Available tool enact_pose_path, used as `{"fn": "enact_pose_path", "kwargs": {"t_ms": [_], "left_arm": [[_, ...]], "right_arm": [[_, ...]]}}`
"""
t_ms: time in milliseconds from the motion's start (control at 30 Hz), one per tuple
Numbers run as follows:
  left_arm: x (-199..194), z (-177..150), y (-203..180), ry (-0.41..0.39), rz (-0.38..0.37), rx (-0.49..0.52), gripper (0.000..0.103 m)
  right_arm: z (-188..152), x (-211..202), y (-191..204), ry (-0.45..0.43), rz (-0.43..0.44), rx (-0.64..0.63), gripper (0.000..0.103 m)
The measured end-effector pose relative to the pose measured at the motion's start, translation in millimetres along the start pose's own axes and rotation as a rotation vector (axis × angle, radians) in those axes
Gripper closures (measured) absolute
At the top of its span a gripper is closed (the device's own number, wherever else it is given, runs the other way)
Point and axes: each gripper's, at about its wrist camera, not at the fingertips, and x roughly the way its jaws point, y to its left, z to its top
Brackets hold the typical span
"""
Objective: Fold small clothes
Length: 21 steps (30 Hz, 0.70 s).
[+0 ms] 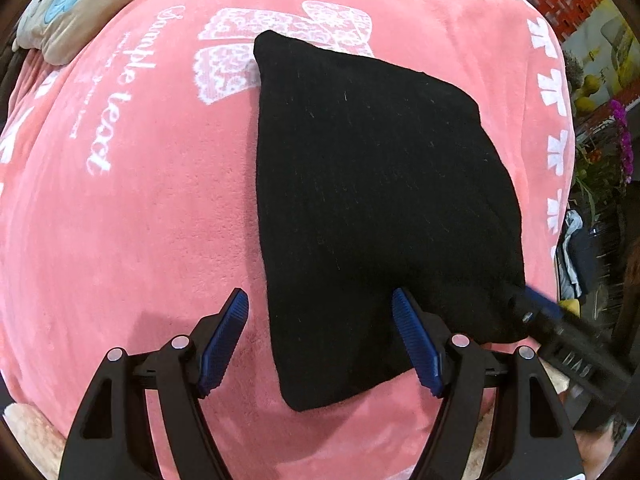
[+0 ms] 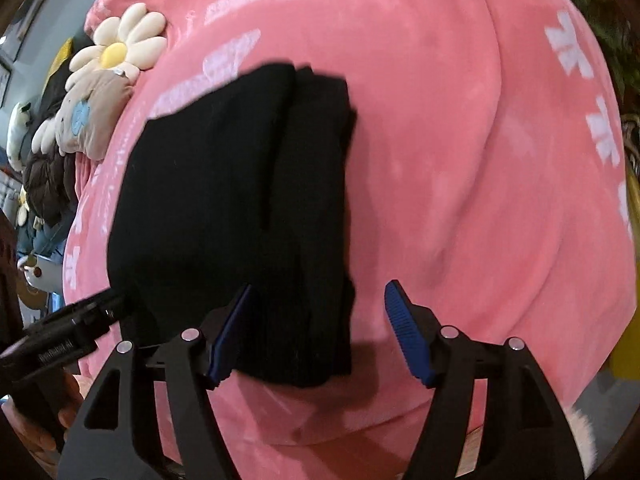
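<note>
A pink plush blanket (image 1: pixel 140 220) bears a folded black knit garment (image 1: pixel 360 200). Both grippers, left (image 1: pixel 320 340) and right (image 2: pixel 316 332), gape; only the right view shows a daisy cushion (image 2: pixel 120 50) at 10 o'clock.

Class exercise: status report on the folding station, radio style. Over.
Left tongs open, right tongs open, both at the near edge of the black garment. Garment folded, flat on pink blanket. Nothing in the way.
</note>
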Motion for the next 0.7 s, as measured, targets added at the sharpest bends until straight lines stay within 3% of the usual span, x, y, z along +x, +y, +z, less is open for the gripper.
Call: {"fn": "enact_pose_path", "kwargs": {"t_ms": [400,600,700], "left_arm": [[16,5,-1,0.034,-0.009,-0.027,0.027],[25,14,14,0.064,-0.196,-0.164,0.026],[32,18,22,0.060,-0.281,-0.219,0.015]], "right_arm": [[1,17,-4,0.021,0.023,0.025,0.037],[3,18,-13,0.021,0.078,0.071,0.035],[8,20,-17,0.019,0.113,0.100,0.035]]}}
